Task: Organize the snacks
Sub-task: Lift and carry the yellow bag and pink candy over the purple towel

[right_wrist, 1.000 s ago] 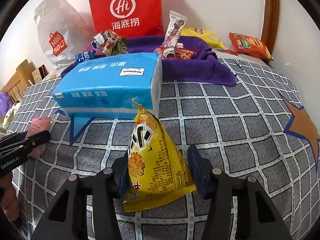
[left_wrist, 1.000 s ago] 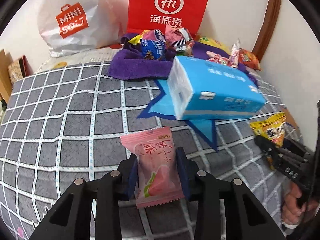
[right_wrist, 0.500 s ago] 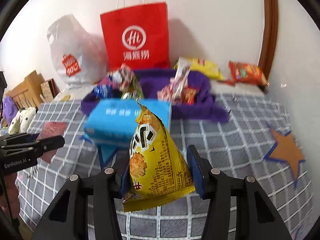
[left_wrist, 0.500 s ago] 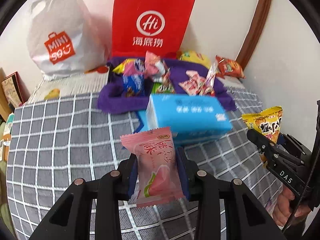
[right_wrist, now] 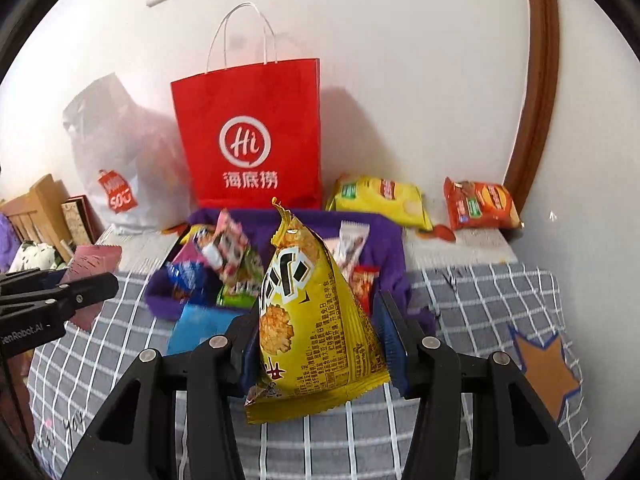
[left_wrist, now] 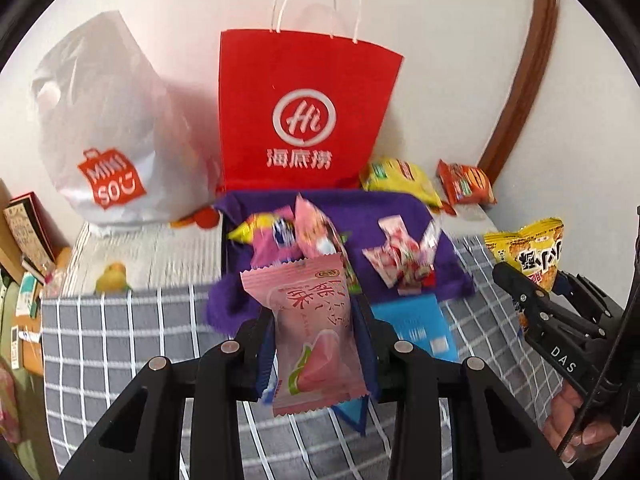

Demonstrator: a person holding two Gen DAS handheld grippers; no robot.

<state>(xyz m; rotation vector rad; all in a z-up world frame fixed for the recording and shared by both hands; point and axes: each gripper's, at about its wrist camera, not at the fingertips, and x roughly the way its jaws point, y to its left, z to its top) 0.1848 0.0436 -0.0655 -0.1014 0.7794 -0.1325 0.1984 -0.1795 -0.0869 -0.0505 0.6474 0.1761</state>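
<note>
Covering the near ground is a grey checked bedspread (left_wrist: 120,320) with white lines and an orange star (right_wrist: 548,368) on its right side; at its far edge, against the white wall, stand a red paper bag (left_wrist: 304,112) printed "Hi" above three Chinese characters and, to its left, a white plastic bag (left_wrist: 104,136) marked "MINI SO". Just in front of the red bag lies a purple cloth (right_wrist: 384,240) heaped with small snack packets, and a blue tissue pack (left_wrist: 416,320) sits at the cloth's near edge, partly hidden behind the grippers. Right of the red bag, by the wall, lie a yellow chip bag (right_wrist: 380,196) and an orange biscuit packet (right_wrist: 480,204). Held above all this, the left gripper (left_wrist: 316,344) is clamped on a pink candy packet (left_wrist: 312,320) with Chinese lettering (upright, squarely between the blue pads), while the right gripper (right_wrist: 320,340) pinches a yellow snack pouch (right_wrist: 312,312) with bold black characters, its pointed top tilting left. A hand (left_wrist: 580,416) shows at the right gripper's handle, which reads "DAS".
</note>
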